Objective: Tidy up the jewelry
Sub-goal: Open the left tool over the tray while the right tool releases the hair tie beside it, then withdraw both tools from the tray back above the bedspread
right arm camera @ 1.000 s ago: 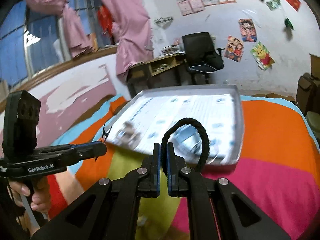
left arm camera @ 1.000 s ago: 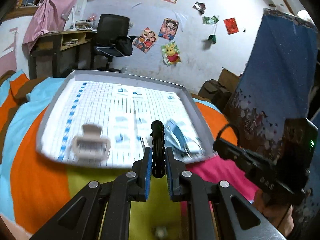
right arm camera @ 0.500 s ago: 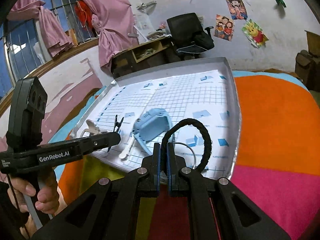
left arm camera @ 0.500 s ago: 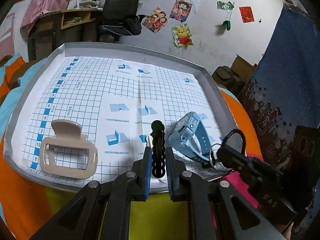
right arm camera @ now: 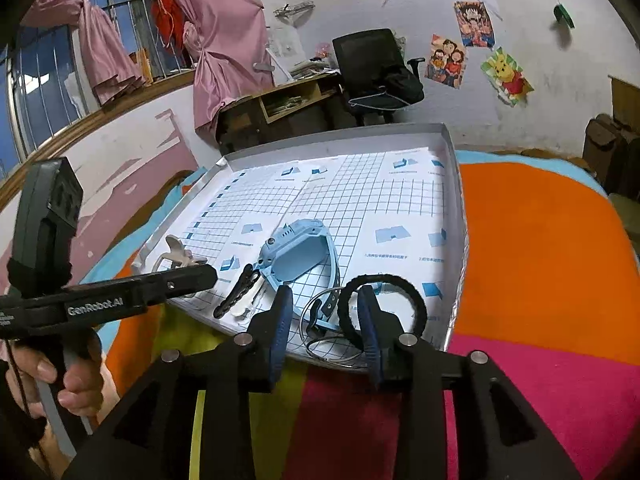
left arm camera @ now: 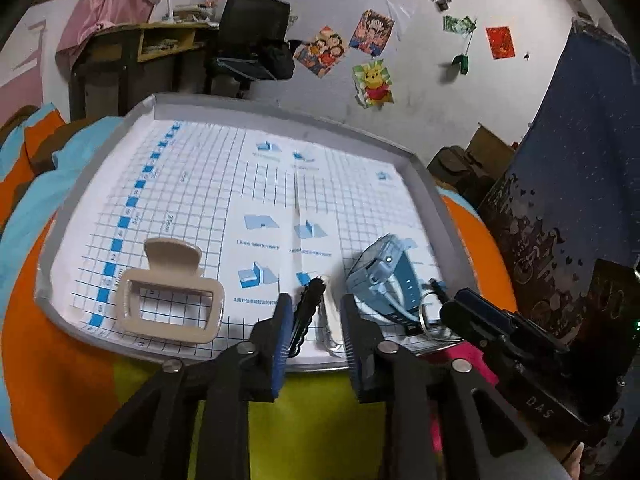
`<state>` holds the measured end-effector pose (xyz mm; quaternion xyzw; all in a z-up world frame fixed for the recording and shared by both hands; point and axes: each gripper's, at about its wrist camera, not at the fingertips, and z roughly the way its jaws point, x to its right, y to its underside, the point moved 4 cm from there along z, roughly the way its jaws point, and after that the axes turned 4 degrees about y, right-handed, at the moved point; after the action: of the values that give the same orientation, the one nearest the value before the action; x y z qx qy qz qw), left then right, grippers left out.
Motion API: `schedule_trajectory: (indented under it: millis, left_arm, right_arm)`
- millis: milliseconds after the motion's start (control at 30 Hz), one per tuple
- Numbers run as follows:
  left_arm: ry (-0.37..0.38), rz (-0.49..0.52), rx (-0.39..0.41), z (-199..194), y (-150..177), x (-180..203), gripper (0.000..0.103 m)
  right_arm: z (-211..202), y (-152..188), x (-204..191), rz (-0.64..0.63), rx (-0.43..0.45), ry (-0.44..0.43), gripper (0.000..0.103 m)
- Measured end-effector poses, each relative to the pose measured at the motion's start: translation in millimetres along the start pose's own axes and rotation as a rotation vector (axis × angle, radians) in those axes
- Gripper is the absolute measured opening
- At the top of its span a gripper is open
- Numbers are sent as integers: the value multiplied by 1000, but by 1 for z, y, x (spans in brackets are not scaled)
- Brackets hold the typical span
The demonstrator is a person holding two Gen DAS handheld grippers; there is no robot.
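A grey tray (left arm camera: pixel 424 184) lined with grid paper lies on a colourful bedspread. My left gripper (left arm camera: pixel 314 322) is open at the tray's near edge; a black wavy hair clip (left arm camera: pixel 306 312) lies between its fingers, leaning by the left one, beside a white clip (left arm camera: pixel 330 320). A beige claw clip (left arm camera: pixel 170 296) lies to the left, a light blue watch (left arm camera: pixel 384 276) to the right. My right gripper (right arm camera: pixel 324 316) is open; a black hair tie (right arm camera: pixel 400 292) rests on the tray around its right finger. The watch (right arm camera: pixel 300 252) and thin wire hoops (right arm camera: pixel 320 340) lie near.
The tray (right arm camera: pixel 452 152) takes up the middle of the bed; its far half holds only grid paper. A desk, an office chair (left arm camera: pixel 252 52) and a poster-covered wall stand behind. A dark blue patterned cloth (left arm camera: pixel 580 184) hangs at the right.
Both grippers moved down to the tray's near edge and opened. The black clip left the left gripper's hold and the black hair tie left the right gripper's hold; both lie on the tray.
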<state>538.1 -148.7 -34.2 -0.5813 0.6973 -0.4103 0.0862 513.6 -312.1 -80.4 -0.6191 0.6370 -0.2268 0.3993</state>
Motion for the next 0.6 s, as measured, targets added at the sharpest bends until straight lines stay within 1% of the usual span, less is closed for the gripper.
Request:
schedule_trajectory:
  millis: [33,67,100,133,200,267,300,333,367,400,433,500,567,600]
  left_arm:
    - [0,-2,9,-4,0,1,34]
    - [1,-4,19,-9,-1,2,38]
    - [-3,-6,35,-17,-2,3,43]
    - [-6,-7,46,-21,-3,5,50]
    - [-11,-6,85,-38,-4,6,58]
    - [-18,0,111,-52,-5,9,64]
    - [-22,3,124,-59,-5,10,69]
    - [-32,7,146,-69,-5,12,78]
    - [-39,8,163,-76,-3,13,83]
    - [-46,7,184,-85,-3,14,91]
    - [-58,8,216,-97,-1,14,97]
    - [-89,21,259,-114,4,16,101]
    - [-137,41,306,-131,11,18,102]
    - [-166,55,334,-141,17,19,103]
  right_arm:
    - [-3,0,-1,-5,4,7,31]
    - [-5,-1,-2,-10,9,13,37]
    - [-9,-2,-3,-16,19,18,40]
    - [-13,-3,-4,-22,29,24,42]
    - [-21,-6,-6,-30,45,34,43]
    - [-30,-9,-8,-37,58,47,44]
    - [-36,-10,-10,-42,69,54,47]
    - [-42,-11,-12,-46,82,60,55]
    - [-48,-11,-13,-49,93,63,59]
    - [-55,-11,-15,-55,102,63,60]
    - [-59,-11,-18,-60,106,63,63]
    - [-72,-9,-23,-71,124,68,69]
    - [-83,-8,-28,-75,146,68,80]
    - [-91,-7,-31,-77,158,66,81]
